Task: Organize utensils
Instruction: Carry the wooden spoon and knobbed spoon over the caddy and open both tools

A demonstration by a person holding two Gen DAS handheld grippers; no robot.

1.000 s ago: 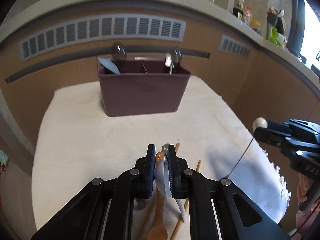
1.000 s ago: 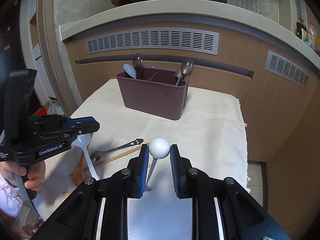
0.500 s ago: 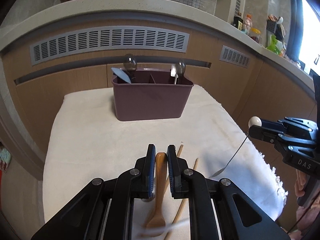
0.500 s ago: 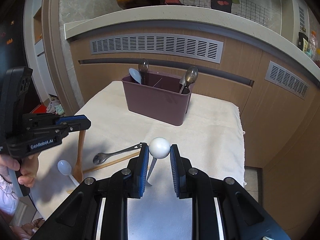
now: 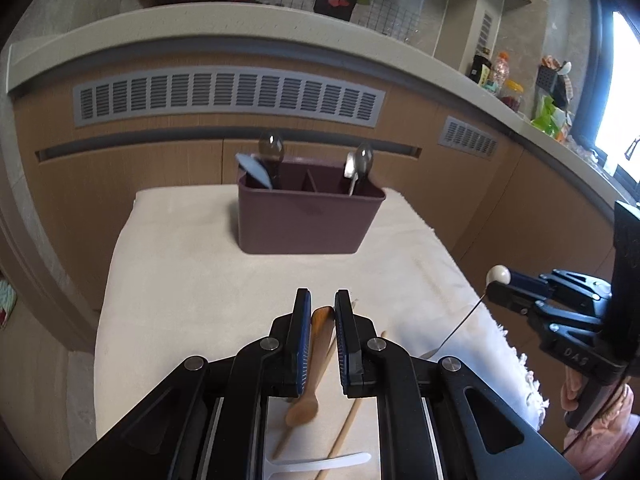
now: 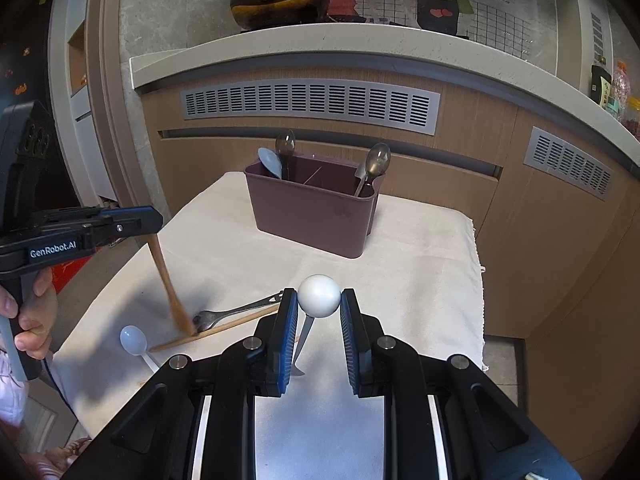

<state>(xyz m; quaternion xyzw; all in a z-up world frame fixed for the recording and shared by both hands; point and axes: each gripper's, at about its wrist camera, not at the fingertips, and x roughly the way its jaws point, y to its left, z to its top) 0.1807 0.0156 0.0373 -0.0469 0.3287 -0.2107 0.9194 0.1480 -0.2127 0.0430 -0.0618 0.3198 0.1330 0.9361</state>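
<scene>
A maroon utensil caddy (image 5: 306,220) stands at the back of the cloth-covered table (image 5: 192,276), with several spoons upright in its outer compartments; it also shows in the right wrist view (image 6: 316,216). My left gripper (image 5: 322,312) is shut on a wooden spoon (image 5: 312,364), which hangs bowl-down above the cloth (image 6: 168,284). My right gripper (image 6: 319,300) is shut on the white ball end (image 6: 319,295) of a thin metal utensil, held above the table's right side (image 5: 498,275).
On the cloth lie a white plastic spoon (image 6: 134,340), a metal spoon (image 6: 236,314) and wooden chopsticks (image 6: 216,330). The table's right edge (image 6: 476,280) drops to the floor. A wooden cabinet wall with vents (image 6: 308,104) stands behind.
My left gripper lifted the wooden spoon off the cloth; the white plastic spoon slipped out and fell back onto the cloth. Both grippers rose a little. The right one kept its hold.
</scene>
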